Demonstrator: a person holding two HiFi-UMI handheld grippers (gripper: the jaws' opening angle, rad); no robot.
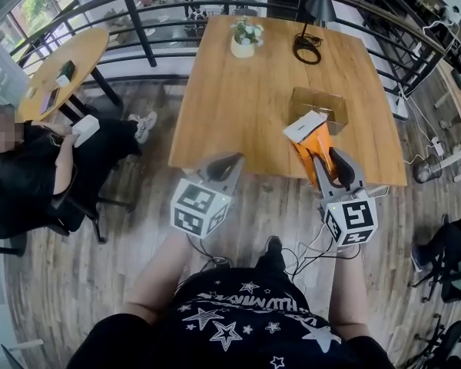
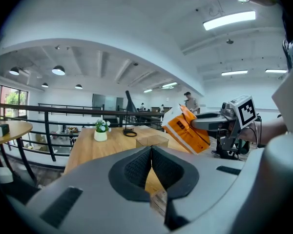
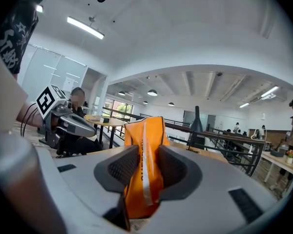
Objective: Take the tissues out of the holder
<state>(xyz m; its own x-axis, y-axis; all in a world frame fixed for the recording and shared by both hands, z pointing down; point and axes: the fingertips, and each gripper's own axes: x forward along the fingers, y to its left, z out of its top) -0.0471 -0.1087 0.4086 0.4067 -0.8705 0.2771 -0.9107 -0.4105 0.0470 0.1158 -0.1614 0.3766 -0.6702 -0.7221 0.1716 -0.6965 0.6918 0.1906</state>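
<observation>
An orange tissue pack (image 1: 311, 139) with a white end is held just above the near edge of the wooden table (image 1: 230, 114). My right gripper (image 1: 327, 157) is shut on it; in the right gripper view both pads squeeze the pack (image 3: 145, 150) at its middle. The clear box-shaped holder (image 1: 320, 91) stands on the table right behind the pack and looks empty. My left gripper (image 1: 230, 161) hovers off the table's near edge to the left, shut, with nothing between its pads (image 2: 139, 167). From the left gripper view the pack (image 2: 188, 129) hangs right of the holder (image 2: 151, 139).
A small potted plant (image 1: 244, 38) and a black lamp with a coiled cable (image 1: 307, 48) stand at the table's far end. A metal railing (image 1: 138, 10) runs behind. A seated person (image 1: 38, 167) and a round table (image 1: 65, 68) are at the left.
</observation>
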